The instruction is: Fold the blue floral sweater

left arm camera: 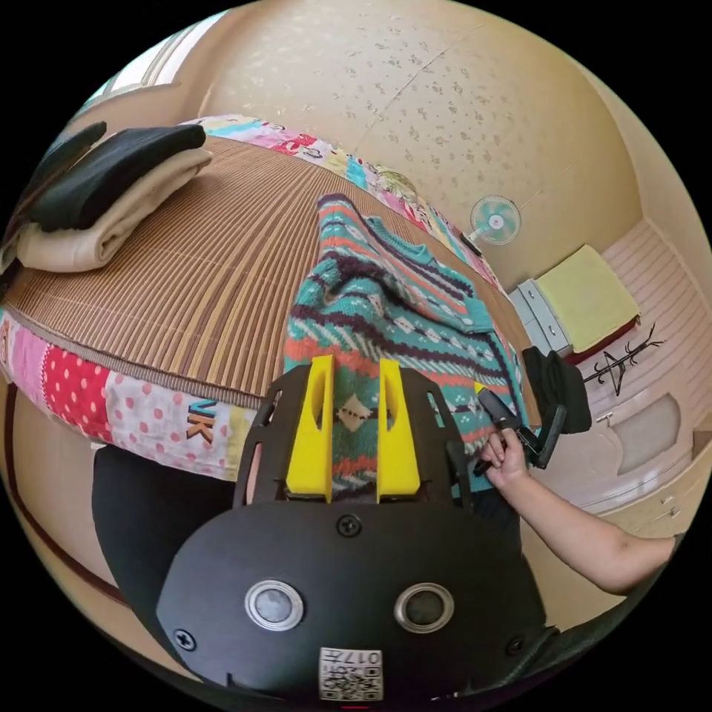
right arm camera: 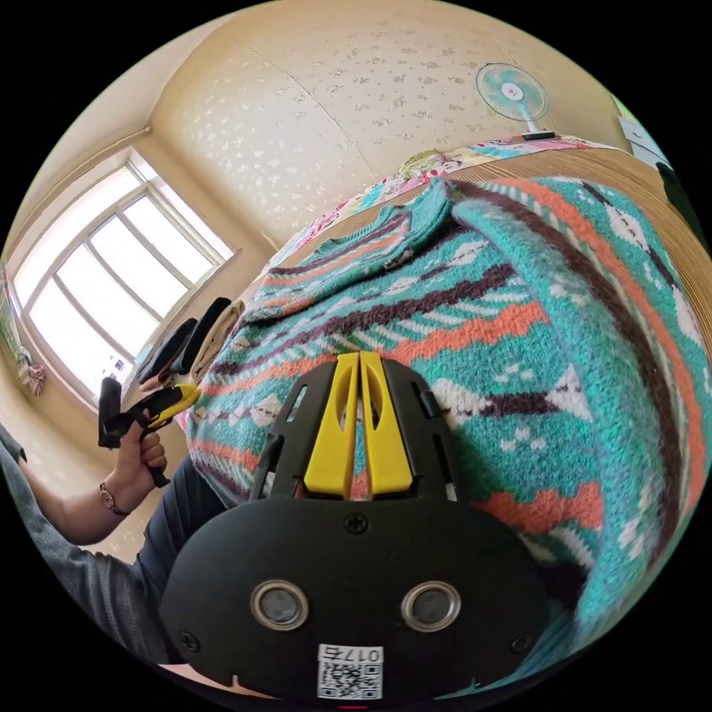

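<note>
The sweater (left arm camera: 400, 311), teal with orange, purple and white bands, lies flat on a brown striped mat (left arm camera: 208, 282) on a bed, its hem hanging over the near edge. My left gripper (left arm camera: 354, 371) is open, its yellow jaws a small gap apart over the hem, with knit showing between them. My right gripper (left arm camera: 486, 397), held in a hand (left arm camera: 508, 456), sits at the hem's other corner. In the right gripper view the sweater (right arm camera: 482, 356) looms close, one side folded over. There my right gripper (right arm camera: 359, 360) is shut over the knit, and the left gripper (right arm camera: 174, 400) touches the far edge.
A stack of folded cream and black clothes (left arm camera: 104, 200) lies on the mat's far corner. A patchwork sheet (left arm camera: 141, 415) covers the bed's side. A fan (left arm camera: 495, 220) stands past the bed, near a cabinet with a yellow cloth (left arm camera: 586, 297). A window (right arm camera: 111, 297) lights the room.
</note>
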A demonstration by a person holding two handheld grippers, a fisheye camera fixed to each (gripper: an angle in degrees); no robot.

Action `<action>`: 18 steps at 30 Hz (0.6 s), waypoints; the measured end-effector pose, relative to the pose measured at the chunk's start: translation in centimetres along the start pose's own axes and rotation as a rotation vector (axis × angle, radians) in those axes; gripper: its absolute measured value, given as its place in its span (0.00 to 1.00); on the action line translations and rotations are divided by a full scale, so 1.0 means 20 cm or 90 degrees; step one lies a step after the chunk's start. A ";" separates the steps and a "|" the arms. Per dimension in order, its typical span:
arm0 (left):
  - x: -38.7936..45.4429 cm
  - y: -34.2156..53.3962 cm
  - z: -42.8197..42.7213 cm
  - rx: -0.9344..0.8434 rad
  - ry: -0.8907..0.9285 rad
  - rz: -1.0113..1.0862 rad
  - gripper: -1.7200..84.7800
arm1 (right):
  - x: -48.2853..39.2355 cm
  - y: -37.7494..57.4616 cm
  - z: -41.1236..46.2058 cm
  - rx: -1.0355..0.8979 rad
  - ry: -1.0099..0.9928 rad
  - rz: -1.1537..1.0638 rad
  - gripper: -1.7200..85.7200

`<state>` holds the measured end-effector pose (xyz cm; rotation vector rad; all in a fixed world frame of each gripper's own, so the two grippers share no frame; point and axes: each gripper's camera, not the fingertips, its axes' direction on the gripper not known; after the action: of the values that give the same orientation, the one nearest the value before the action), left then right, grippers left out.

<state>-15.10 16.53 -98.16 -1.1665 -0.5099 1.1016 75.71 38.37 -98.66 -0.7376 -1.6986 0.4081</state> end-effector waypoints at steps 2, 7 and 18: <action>-0.01 0.01 0.04 -0.001 -0.006 0.040 0.08 | -0.10 -0.06 0.01 -0.002 0.047 0.035 0.02; 0.04 -0.05 0.08 -0.036 -0.096 0.130 0.06 | -0.43 -0.18 0.09 -0.029 0.207 0.120 0.02; -0.36 -0.18 0.03 -0.035 -0.023 0.062 0.03 | -0.91 -0.27 -0.12 -0.094 0.305 -0.039 0.09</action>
<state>-17.26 10.45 -93.20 -1.2317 -0.5181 1.2012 78.86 22.08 -108.09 -0.8137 -1.3019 0.0524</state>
